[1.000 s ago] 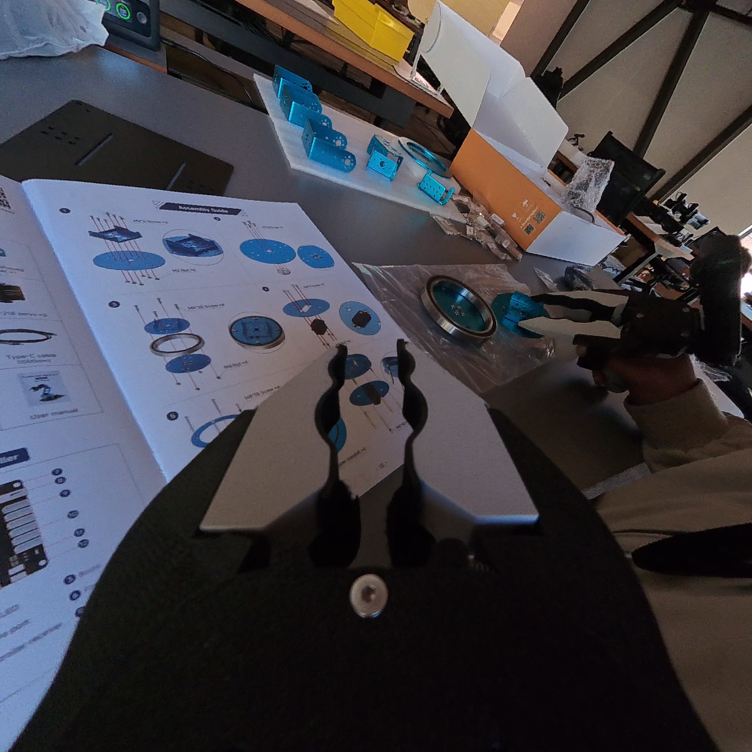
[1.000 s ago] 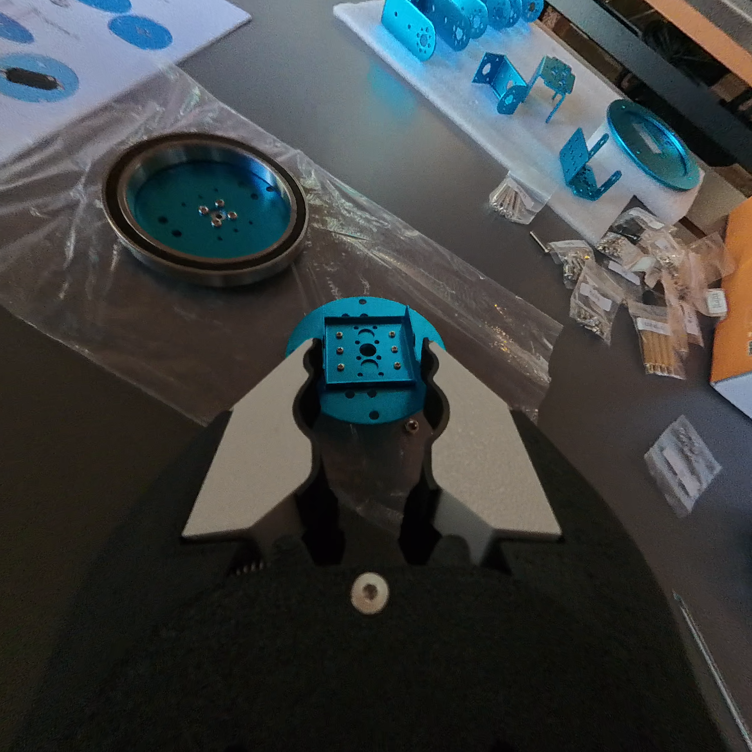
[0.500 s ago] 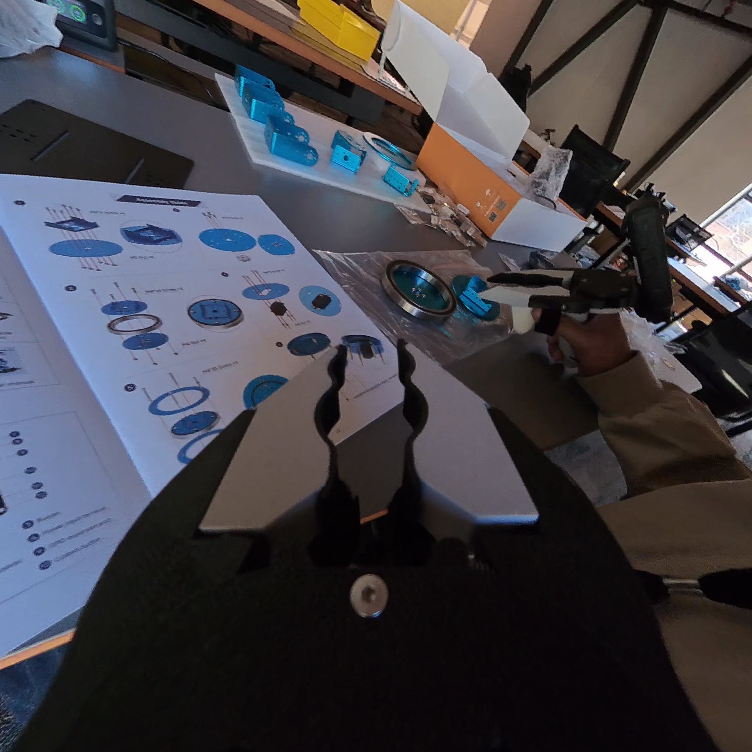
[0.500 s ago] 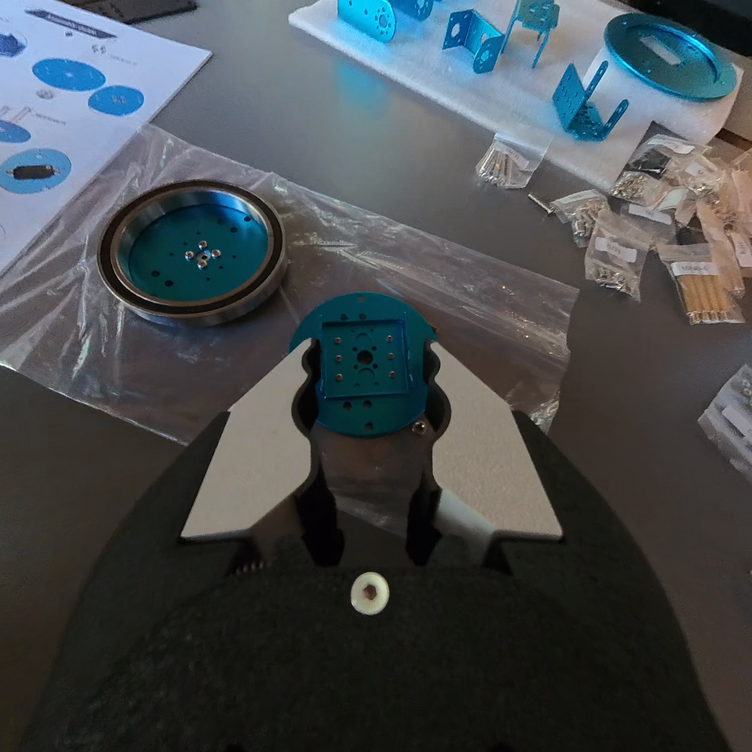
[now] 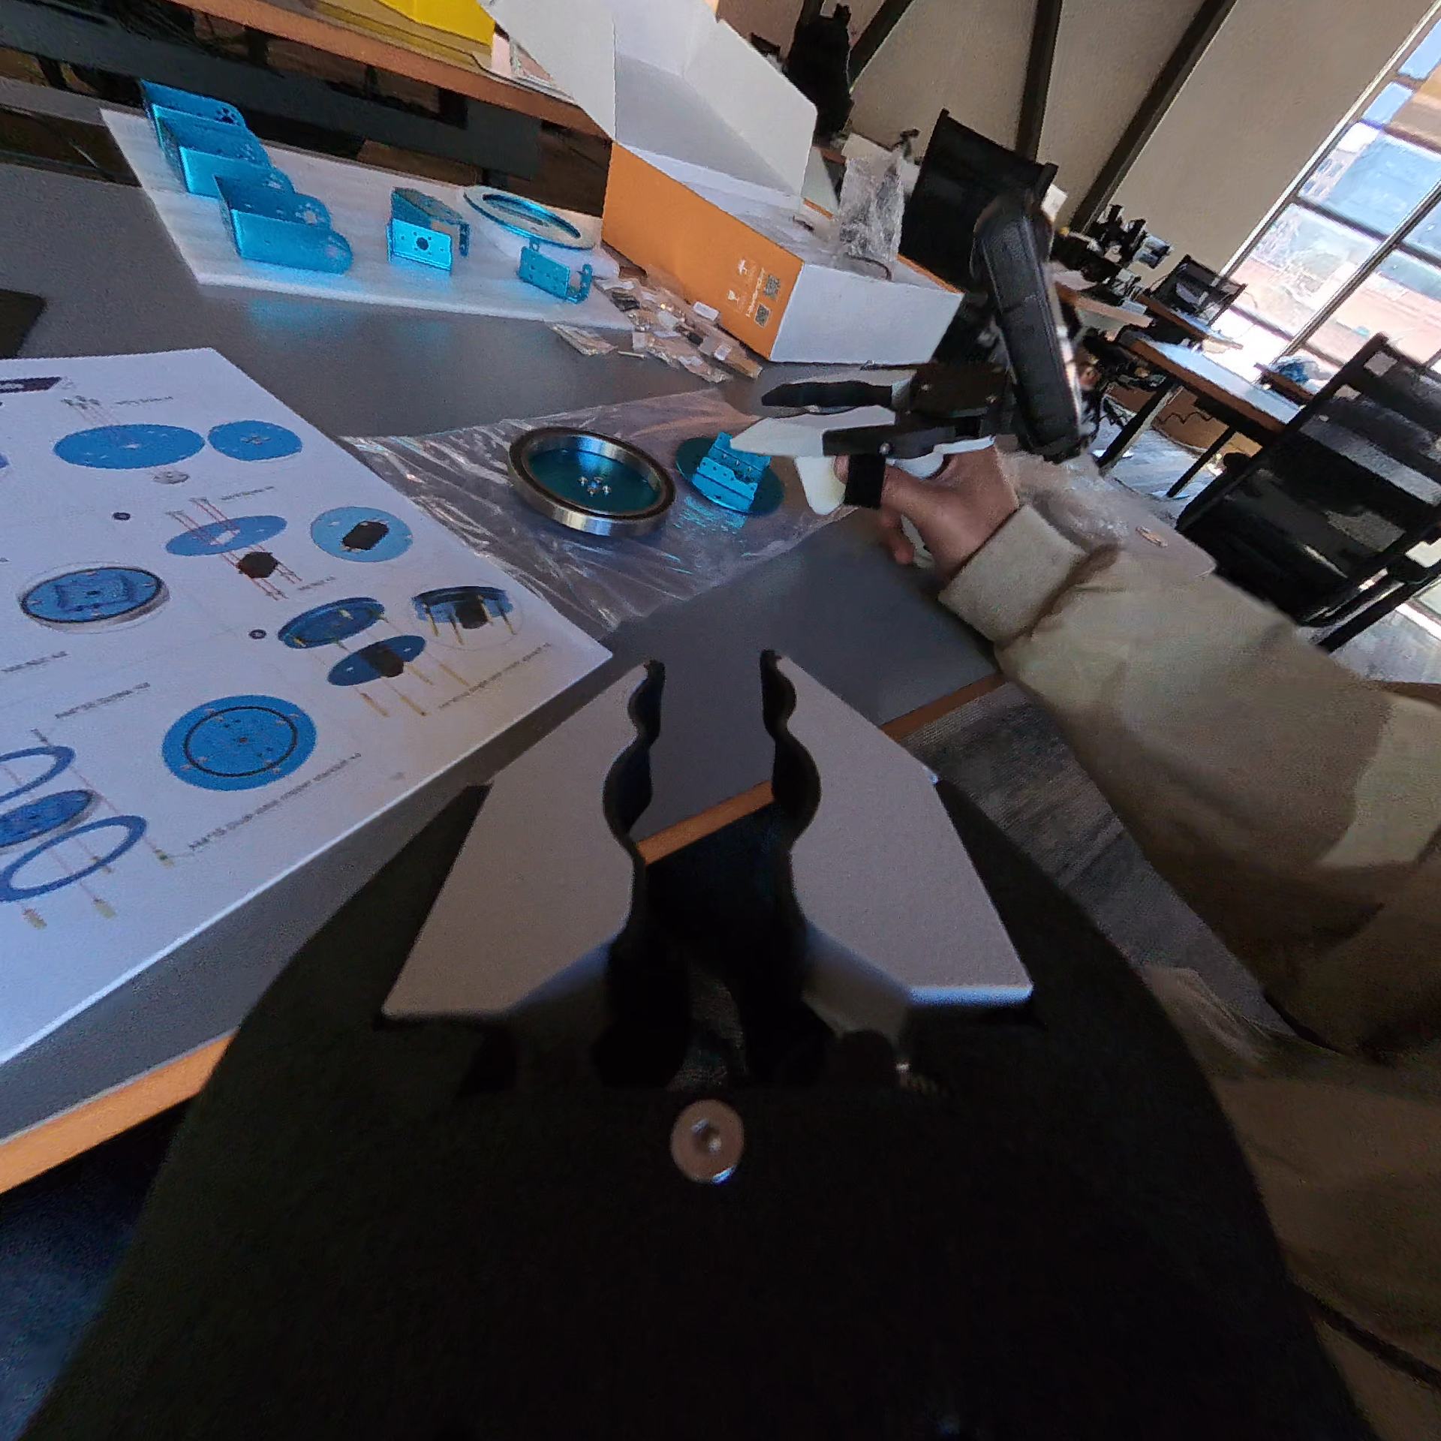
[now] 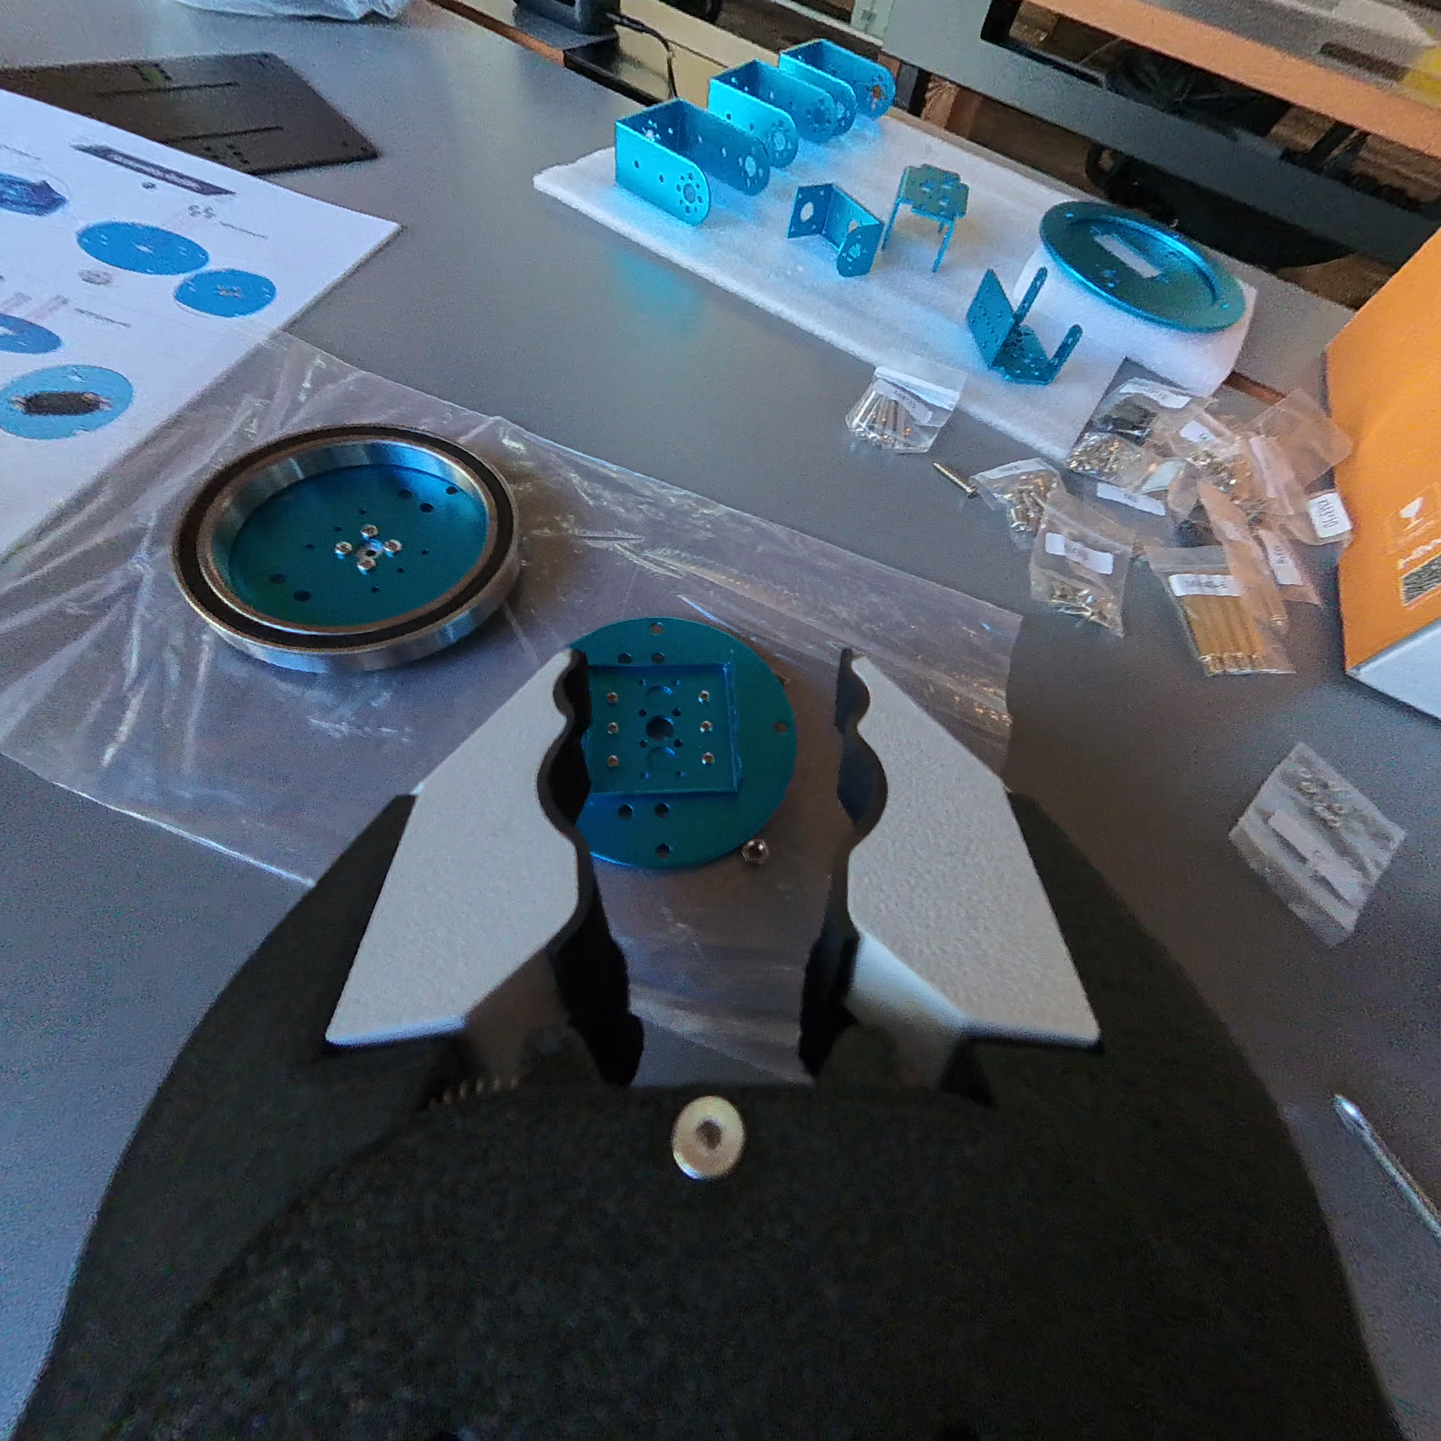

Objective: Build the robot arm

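Note:
My right gripper (image 6: 711, 663) is open and hangs just above a blue disc with a square bracket (image 6: 670, 741). The disc lies on a clear plastic sheet (image 6: 234, 741), between my fingers and nearer the left one. A small nut (image 6: 752, 850) lies at its edge. A steel ring with a blue plate inside (image 6: 343, 546) sits to the left on the same sheet. My left gripper (image 5: 708, 663) is slightly open and empty, over the table's near edge beside an open manual (image 5: 234, 624). Its view shows the right gripper (image 5: 752, 421) over the disc (image 5: 729, 483), next to the ring (image 5: 590, 483).
A white foam pad with several blue brackets (image 6: 780, 234) lies at the back. Small bags of screws (image 6: 1131, 507) lie to the right, by an orange and white box (image 6: 1396, 468). A black plate (image 6: 195, 109) lies at the far left. A sleeve (image 5: 1170, 741) crosses the right side. My right fingertips sit around 30 cm from my left ones. My right tips are roughly 5 cm from the small nut (image 6: 752, 850).
My right gripper has opened and let go of the blue disc, which now lies on the plastic sheet. My left gripper has drawn back to the table's near edge, its gap unchanged.

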### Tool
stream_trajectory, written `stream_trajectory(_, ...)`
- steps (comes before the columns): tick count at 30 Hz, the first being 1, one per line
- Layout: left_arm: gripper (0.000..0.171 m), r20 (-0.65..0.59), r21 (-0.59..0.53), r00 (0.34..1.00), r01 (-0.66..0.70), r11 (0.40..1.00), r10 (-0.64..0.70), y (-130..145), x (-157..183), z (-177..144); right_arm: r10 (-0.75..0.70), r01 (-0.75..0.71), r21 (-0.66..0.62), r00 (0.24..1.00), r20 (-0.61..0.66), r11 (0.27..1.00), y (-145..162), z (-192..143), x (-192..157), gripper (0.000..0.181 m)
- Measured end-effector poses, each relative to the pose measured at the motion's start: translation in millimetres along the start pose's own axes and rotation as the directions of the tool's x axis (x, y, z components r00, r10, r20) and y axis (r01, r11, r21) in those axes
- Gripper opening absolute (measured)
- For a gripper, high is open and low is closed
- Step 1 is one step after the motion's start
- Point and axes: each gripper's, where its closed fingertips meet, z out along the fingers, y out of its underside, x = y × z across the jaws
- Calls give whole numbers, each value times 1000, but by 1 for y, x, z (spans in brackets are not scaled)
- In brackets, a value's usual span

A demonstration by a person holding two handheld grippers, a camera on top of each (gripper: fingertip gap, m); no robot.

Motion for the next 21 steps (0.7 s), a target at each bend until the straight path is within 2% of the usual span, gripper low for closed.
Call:
stream_trajectory(4,26,0,-71,1000,-28,997,28,22,24,7,-33,34,20,998,-57,999,0,-7,2,61)
stream_trajectory(7,26,-17,-100,1000,-19,995,17,34,41,2,8,0,78,994,-108,997,-5,-19,11,56)
stream_trajectory(12,26,-26,-79,1000,6,997,-8,42,51,-9,99,-94,101,994,-44,990,-4,-24,12,60)
stream_trajectory(16,27,15,-69,1000,-11,998,12,39,35,-17,101,-101,100,995,7,990,-5,-23,7,59)
stream_trajectory(21,27,159,-44,987,-25,999,32,30,-23,-36,67,-73,87,995,71,994,-5,-22,-7,59)
